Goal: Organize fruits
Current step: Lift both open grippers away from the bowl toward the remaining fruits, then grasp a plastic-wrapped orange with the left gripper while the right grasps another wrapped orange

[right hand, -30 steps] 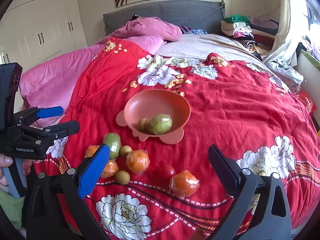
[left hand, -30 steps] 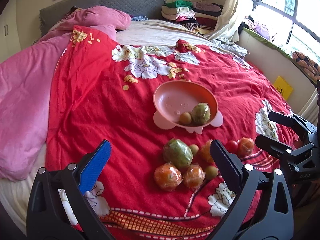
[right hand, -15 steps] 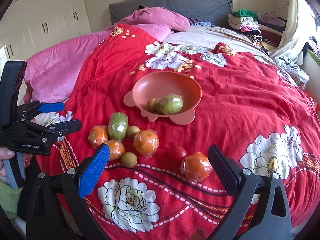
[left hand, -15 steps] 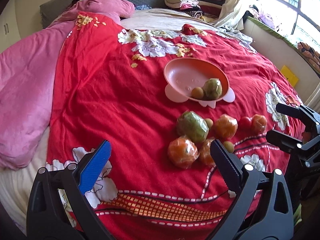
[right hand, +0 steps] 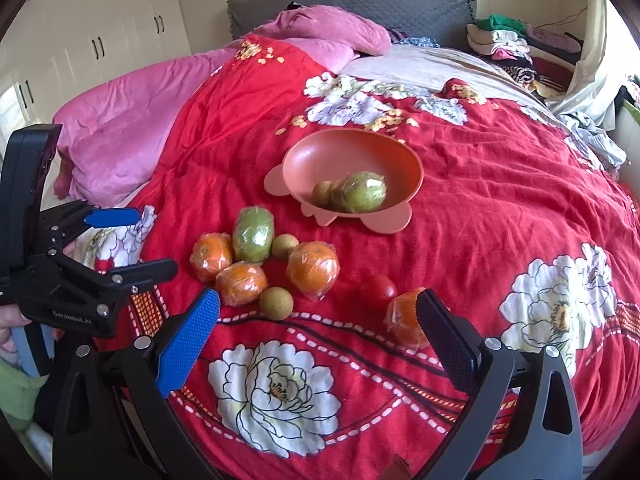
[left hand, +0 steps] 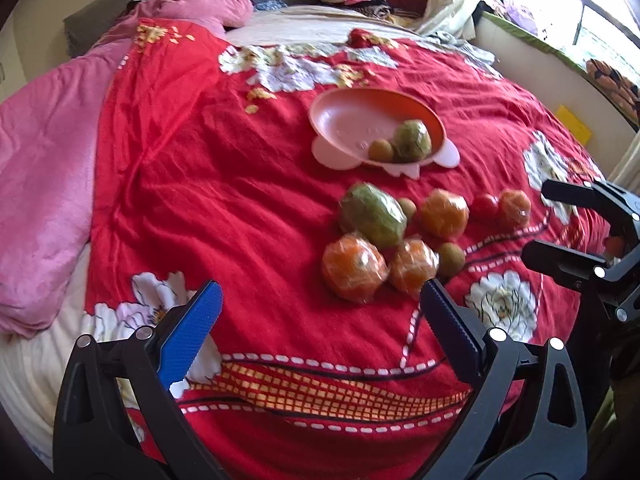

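Note:
A pink bowl (left hand: 340,120) (right hand: 304,160) sits on the red floral bedspread and holds a wrapped green fruit (left hand: 413,140) (right hand: 365,192) and a small brown fruit (left hand: 380,150). In front of it lie a wrapped green fruit (left hand: 372,216) (right hand: 253,235), several wrapped oranges (left hand: 354,267) (right hand: 313,267), small brown fruits (right hand: 276,302) and a red tomato (left hand: 485,207) (right hand: 378,287). My left gripper (left hand: 320,316) is open and empty, near the closest oranges. My right gripper (right hand: 318,320) is open and empty, with one orange (right hand: 402,320) beside its right finger.
A pink quilt (right hand: 132,112) lies along the left of the bed. Folded clothes (right hand: 516,44) are piled by the grey headboard (right hand: 400,4). White wardrobes (right hand: 100,40) stand on the left, a window sill (left hand: 552,48) on the right.
Both grippers have moved forward and lower toward the fruit, so the fruit and bowl appear larger. Both stay open and nothing was picked up.

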The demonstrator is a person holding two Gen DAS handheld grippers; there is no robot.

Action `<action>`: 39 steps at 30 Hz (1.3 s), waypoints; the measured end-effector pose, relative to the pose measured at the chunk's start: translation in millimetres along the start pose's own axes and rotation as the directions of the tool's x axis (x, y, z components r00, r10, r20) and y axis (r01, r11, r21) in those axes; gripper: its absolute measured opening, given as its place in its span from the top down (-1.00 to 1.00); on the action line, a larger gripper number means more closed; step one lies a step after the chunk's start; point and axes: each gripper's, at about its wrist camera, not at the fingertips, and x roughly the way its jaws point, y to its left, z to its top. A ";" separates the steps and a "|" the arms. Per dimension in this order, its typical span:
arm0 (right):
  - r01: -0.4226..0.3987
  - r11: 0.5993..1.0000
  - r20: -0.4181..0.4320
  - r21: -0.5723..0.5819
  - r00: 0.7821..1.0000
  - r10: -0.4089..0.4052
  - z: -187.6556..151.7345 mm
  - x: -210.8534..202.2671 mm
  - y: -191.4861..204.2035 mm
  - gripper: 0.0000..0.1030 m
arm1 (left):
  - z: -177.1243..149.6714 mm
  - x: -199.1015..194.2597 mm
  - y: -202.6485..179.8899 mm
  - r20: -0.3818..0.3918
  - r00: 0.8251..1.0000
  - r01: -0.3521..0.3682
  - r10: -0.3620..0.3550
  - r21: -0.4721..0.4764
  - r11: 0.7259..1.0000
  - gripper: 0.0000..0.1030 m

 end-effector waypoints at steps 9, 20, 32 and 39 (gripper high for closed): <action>-0.013 1.000 -0.010 0.014 1.000 0.013 -3.3 3.1 -3.8 -0.91 | -6.4 18.4 -5.1 -0.045 0.999 0.000 0.002 0.034 0.999 -0.70; -0.034 0.999 -0.032 0.022 0.999 0.035 -8.0 15.3 -6.3 -0.91 | -7.2 32.1 -2.8 -0.062 0.997 0.045 -0.043 0.038 0.998 -0.33; -0.038 0.999 -0.029 -0.033 0.999 0.037 11.2 36.7 -7.6 -0.88 | 3.6 48.0 -4.3 -0.035 0.997 0.076 -0.074 0.056 0.996 -0.13; -0.054 0.996 -0.071 -0.077 0.996 0.049 20.9 57.2 -7.1 -0.26 | 10.1 52.9 0.3 -0.038 0.994 0.100 -0.099 0.027 0.995 -0.09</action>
